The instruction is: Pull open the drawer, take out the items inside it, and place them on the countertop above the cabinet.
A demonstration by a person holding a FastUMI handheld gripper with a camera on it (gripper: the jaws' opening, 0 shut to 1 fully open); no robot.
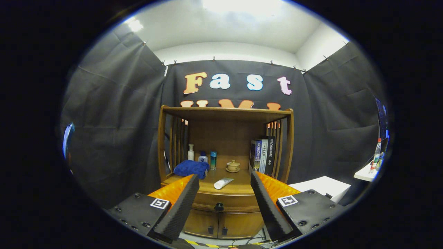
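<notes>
A wooden cabinet stands ahead of me, its drawer (pixel 225 201) shut, with a dark round knob (pixel 218 206) in the middle of the drawer front. A white tube (pixel 223 183) lies on the countertop (pixel 238 188) above the drawer. My gripper (pixel 225 185) is open, held back from the cabinet, with the knob and tube seen between its fingers (pixel 180 207). Nothing is held.
On the countertop sit a blue cloth (pixel 191 168), several bottles (pixel 202 157), a small lidded cup on a saucer (pixel 233 166) and upright books (pixel 263 155). A shelf top (pixel 225 112) roofs the counter. Two lower doors (pixel 221 224) sit below. A white table (pixel 323 186) stands at the right.
</notes>
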